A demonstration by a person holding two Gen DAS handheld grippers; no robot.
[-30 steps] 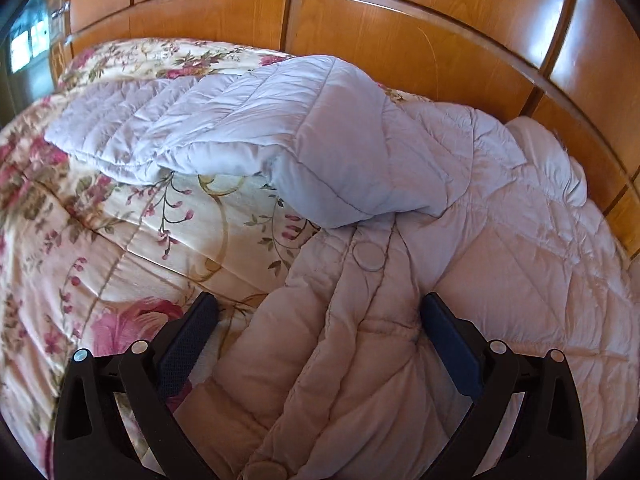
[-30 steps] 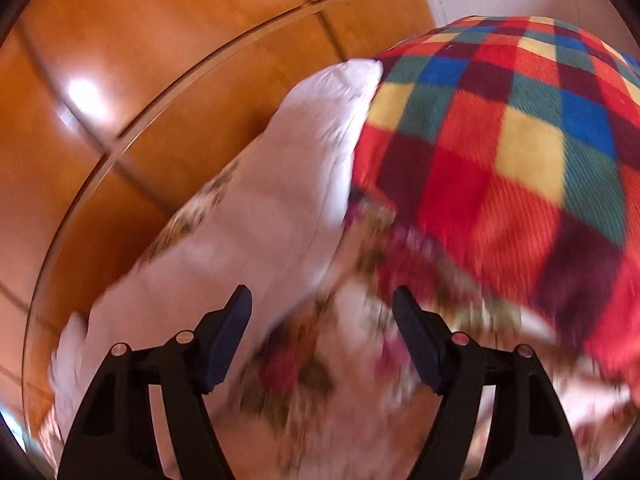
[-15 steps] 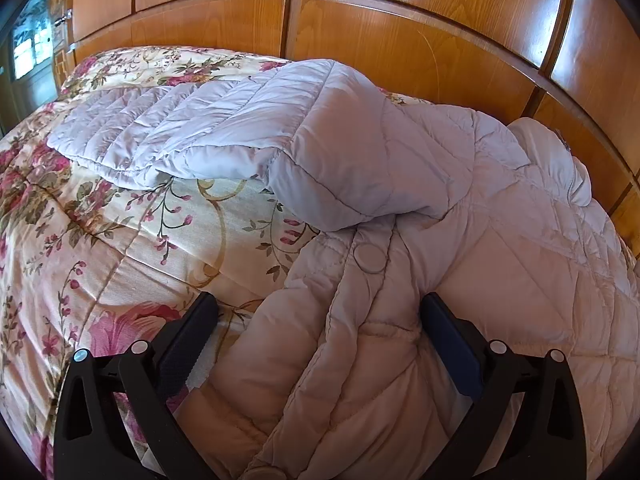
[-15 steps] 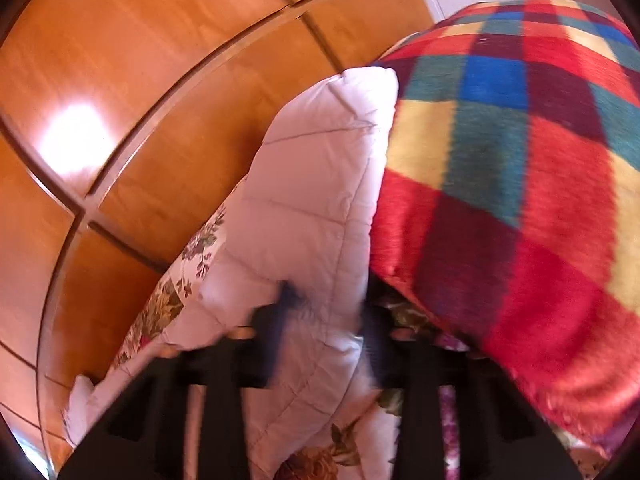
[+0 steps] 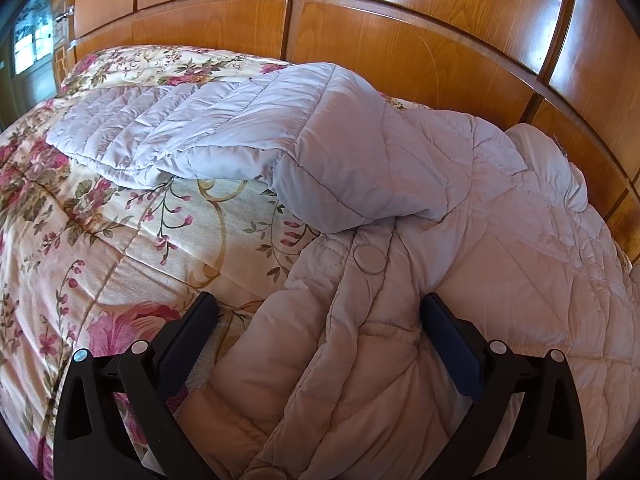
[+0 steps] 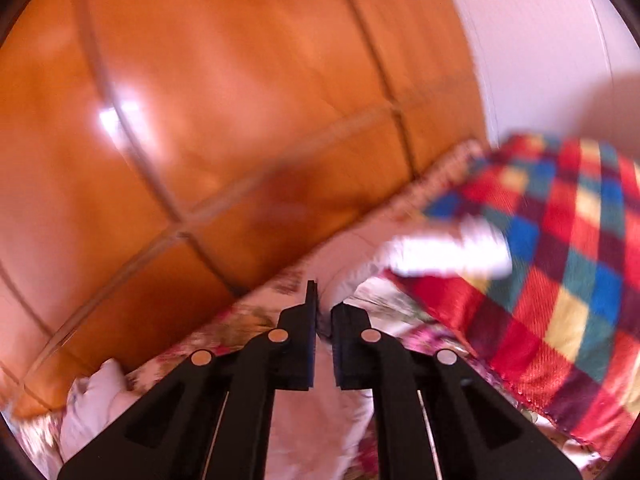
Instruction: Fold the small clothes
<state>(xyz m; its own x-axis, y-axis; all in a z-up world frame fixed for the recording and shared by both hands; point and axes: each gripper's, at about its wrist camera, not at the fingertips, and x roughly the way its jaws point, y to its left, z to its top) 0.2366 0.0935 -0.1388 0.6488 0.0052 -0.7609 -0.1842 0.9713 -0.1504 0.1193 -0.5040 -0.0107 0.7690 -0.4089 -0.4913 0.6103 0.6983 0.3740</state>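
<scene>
A pale quilted puffer jacket point(image 5: 460, 280) lies on a floral bedspread point(image 5: 120, 240), one sleeve point(image 5: 180, 140) folded across to the left. My left gripper point(image 5: 320, 320) is open and low over the jacket's front, its fingers on either side of the button placket point(image 5: 370, 259). In the blurred right wrist view my right gripper point(image 6: 323, 312) is shut on a fold of the jacket's pale fabric point(image 6: 332, 292), and a sleeve end point(image 6: 448, 254) trails to the right.
A glossy wooden headboard wall point(image 5: 400, 40) runs behind the bed, also in the right wrist view point(image 6: 200, 120). A red, blue and yellow checked blanket point(image 6: 560, 280) lies to the right. A window point(image 5: 32, 44) is at far left.
My right gripper closed from wide open onto the jacket fabric and swung, blurring its view. My left gripper stayed open and shifted slightly over the jacket.
</scene>
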